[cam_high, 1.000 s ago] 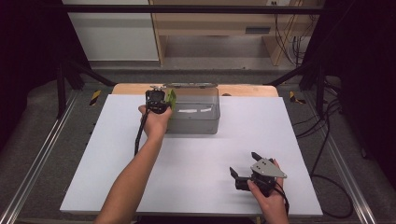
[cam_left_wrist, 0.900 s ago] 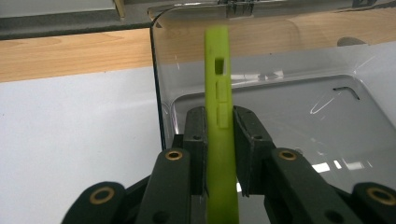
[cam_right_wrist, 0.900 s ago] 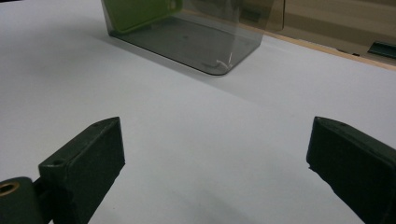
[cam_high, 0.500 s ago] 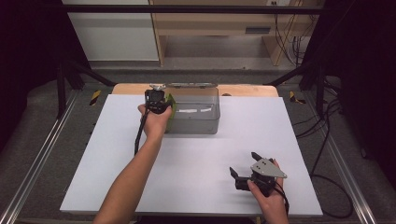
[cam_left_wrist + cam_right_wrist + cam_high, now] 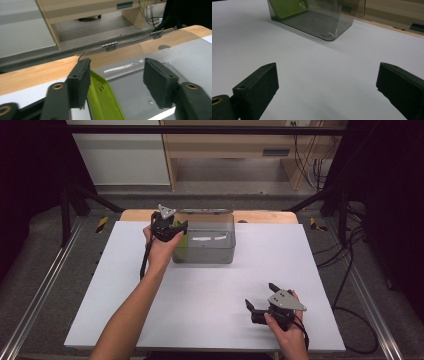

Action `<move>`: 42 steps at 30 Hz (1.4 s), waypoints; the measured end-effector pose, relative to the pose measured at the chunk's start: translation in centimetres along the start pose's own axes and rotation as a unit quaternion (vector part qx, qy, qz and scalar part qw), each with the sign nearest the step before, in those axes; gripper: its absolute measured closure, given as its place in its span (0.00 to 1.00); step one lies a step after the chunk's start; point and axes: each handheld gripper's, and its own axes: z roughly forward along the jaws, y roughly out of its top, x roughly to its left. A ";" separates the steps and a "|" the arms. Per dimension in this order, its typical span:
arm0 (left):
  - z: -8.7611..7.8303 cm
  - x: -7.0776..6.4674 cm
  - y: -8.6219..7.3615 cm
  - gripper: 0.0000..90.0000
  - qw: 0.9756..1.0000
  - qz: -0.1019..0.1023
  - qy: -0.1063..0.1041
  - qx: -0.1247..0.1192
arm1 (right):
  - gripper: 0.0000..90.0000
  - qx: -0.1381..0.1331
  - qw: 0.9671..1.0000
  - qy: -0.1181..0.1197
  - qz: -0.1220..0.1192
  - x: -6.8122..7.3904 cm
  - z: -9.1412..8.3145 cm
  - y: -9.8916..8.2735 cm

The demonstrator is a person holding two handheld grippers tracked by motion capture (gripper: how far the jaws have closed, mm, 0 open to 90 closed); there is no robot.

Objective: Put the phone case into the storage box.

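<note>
The left hand-held gripper (image 5: pixel 115 85) hovers at the left end of the smoky clear plastic box (image 5: pixel 215 251), its jaws just parted and pressing on nothing. The green phone case (image 5: pixel 105 100) leans inside the box against that end wall, just under the left jaw. The right hand-held gripper (image 5: pixel 260 306) rests wide open on the white bench (image 5: pixel 125 295), well apart.

Grey floor (image 5: pixel 225 175), wooden furniture (image 5: pixel 225 140), perhaps a white cabinet (image 5: pixel 120 155) behind.
</note>
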 end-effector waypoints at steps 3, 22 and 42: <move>-0.3 -0.2 0.0 0.31 1.000 0.002 -0.013 -0.010 | 0.05 -0.002 1.000 0.000 -0.002 0.0 0.0 0.0; -2.5 -0.9 -1.1 0.06 0.997 -0.001 -0.067 -0.043 | 0.05 -0.002 1.000 -0.002 -0.004 0.2 -0.1 0.1; -4.2 -2.3 -0.9 0.04 0.993 0.014 -0.087 -0.072 | 0.04 -0.002 1.000 -0.005 0.001 0.1 -0.3 0.1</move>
